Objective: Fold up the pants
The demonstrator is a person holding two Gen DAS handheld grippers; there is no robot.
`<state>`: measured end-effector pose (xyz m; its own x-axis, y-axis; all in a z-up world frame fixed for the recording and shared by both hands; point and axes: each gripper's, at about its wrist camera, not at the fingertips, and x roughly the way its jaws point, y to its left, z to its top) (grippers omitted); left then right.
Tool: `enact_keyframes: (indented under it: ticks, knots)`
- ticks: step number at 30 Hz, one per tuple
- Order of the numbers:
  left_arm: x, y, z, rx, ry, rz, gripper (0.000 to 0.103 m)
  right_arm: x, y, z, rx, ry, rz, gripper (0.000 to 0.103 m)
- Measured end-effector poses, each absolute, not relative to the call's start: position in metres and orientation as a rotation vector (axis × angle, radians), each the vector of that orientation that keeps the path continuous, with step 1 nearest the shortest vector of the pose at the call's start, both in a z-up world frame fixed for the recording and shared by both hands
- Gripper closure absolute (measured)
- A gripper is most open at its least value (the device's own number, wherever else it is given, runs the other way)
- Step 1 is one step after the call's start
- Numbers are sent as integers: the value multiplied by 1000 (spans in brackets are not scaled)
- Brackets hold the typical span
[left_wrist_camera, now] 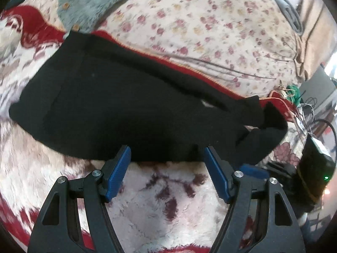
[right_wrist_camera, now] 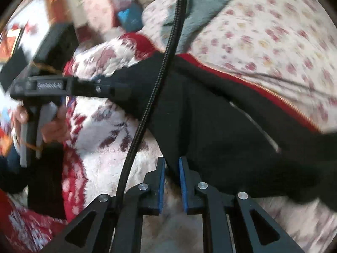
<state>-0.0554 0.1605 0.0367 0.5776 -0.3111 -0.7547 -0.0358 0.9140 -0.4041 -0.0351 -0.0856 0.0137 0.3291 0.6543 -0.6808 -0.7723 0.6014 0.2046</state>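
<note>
The left gripper [left_wrist_camera: 167, 155] points toward 12 o'clock, jaws spread wide at the black pants' [left_wrist_camera: 126, 105] near hem. The right gripper [right_wrist_camera: 170, 164], aimed at 12 o'clock, pinches the pants' [right_wrist_camera: 231, 137] edge between nearly closed fingers.

left claw [left_wrist_camera: 167, 154]: black skeletal arms, triangular cutouts, blue ribbed pads [left_wrist_camera: 118, 171], silver pivot screws | right claw [right_wrist_camera: 171, 164]: same black frame, blue pads, silver screws | black braided cable [right_wrist_camera: 145, 113] | left claw body bore white lettering, grey trigger | bare-skinned hand [right_wrist_camera: 50, 126], dark sleeve
</note>
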Motion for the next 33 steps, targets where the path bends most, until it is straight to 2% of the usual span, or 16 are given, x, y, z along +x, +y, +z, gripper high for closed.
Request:
enact_keyframes:
  ticks: [2, 3, 9, 10, 11, 16, 26, 27, 28, 29, 33]
  knots:
    - [-56, 160, 33, -413, 955, -160, 31, -39, -99, 15, -98, 851, 928, 68]
    - [-56, 158, 32, -414, 957, -156, 31, -39, -109, 15, -73, 877, 903, 63]
    - [-55, 155, 31, -400, 947, -139, 31, -37, -194, 47, 68, 780, 619, 60]
    - [-54, 155, 30, -402, 946, -136, 31, -32, -217, 50, 115, 763, 527, 50]
    - [-54, 155, 29, -405, 945, -132, 31, -28, -233, 51, 150, 758, 458, 45]
    - [-53, 151, 26, -386, 937, -108, 31, 0, -284, 40, 341, 798, 309, 45]
    - [-49, 143, 23, -316, 925, -102, 31, 45, -288, 79, 362, 704, 234, 44]
    - [-49, 143, 23, -318, 924, -102, 31, 49, -292, 85, 378, 699, 231, 43]
    - [-48, 143, 23, -321, 925, -102, 31, 55, -294, 87, 374, 712, 228, 35]
    - [-48, 143, 24, -324, 927, -101, 31, 64, -294, 88, 355, 740, 222, 32]
    - [-48, 147, 25, -355, 926, -116, 31, 97, -284, 80, 285, 853, 213, 32]
